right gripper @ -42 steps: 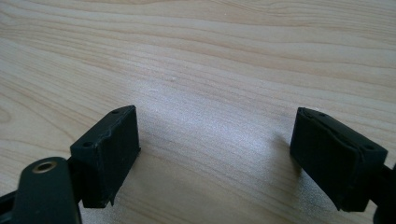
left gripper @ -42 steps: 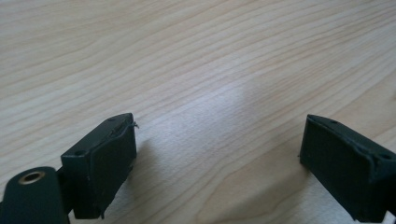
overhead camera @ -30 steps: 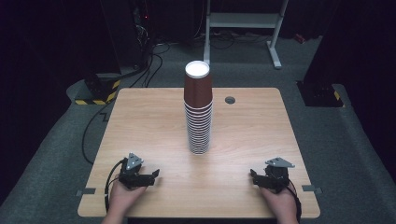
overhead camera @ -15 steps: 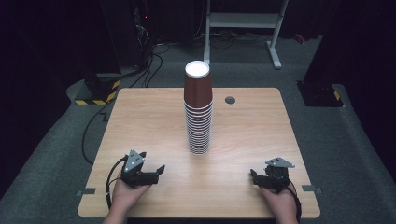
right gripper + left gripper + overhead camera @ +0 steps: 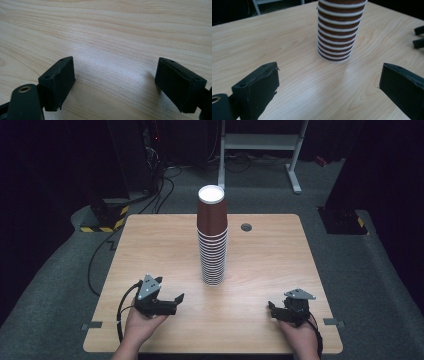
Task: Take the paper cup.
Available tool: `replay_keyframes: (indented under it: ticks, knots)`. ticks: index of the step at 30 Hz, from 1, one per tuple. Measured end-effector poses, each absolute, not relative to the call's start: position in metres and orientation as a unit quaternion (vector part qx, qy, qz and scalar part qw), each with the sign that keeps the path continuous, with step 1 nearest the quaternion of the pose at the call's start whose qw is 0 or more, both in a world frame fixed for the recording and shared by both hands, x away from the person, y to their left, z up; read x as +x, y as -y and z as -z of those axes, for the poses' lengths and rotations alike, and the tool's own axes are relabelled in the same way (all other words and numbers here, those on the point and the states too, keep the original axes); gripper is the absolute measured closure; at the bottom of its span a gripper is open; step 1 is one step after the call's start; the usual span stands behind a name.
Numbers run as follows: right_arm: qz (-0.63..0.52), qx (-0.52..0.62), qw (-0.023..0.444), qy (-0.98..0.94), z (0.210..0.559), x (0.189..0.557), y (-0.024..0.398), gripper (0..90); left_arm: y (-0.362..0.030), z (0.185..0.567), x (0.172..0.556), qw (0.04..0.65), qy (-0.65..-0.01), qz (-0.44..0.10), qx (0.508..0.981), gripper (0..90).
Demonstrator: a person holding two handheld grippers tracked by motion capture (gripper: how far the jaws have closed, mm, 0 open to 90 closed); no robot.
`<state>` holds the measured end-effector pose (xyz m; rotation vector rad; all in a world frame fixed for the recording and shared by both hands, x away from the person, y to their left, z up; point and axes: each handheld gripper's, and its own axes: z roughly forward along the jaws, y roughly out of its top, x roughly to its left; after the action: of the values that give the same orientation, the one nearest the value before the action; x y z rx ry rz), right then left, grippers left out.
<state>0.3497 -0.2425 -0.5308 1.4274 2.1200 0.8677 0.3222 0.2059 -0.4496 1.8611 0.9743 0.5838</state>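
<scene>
A tall stack of brown paper cups with white rims (image 5: 213, 240) stands upside down near the middle of the wooden table (image 5: 150, 245). In the left gripper view the stack's lower part (image 5: 338, 32) rises just beyond the jaws. My left gripper (image 5: 176, 303) hovers above the table's front left, pointing right toward the stack. Its jaws have just been opening and now stand wide with nothing between them (image 5: 329, 75). My right gripper (image 5: 272, 311) rests at the front right, pointing left, and is open over bare wood (image 5: 115, 72). Its jaw tips (image 5: 419, 37) also show far right in the left gripper view.
A small round grommet hole (image 5: 246, 227) sits in the table behind the stack. Off the table lie cables (image 5: 107, 250) on grey floor at the left, a yellow-and-black striped base (image 5: 102, 222), and a white metal frame (image 5: 260, 142) at the back.
The left gripper has lifted off the table and shifted slightly right, and its jaws have spread wider. The right gripper and the cup stack have stayed where they were.
</scene>
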Motion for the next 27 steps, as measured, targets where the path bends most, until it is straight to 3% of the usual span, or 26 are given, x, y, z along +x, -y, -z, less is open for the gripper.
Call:
replay_keyframes:
  ticks: [27]
  knots:
    - [-0.313,0.510,0.216,-0.772,0.531,0.348,0.244,13.3,-0.177,0.391,0.332,0.518,-0.367,-0.239,0.734,1.4]
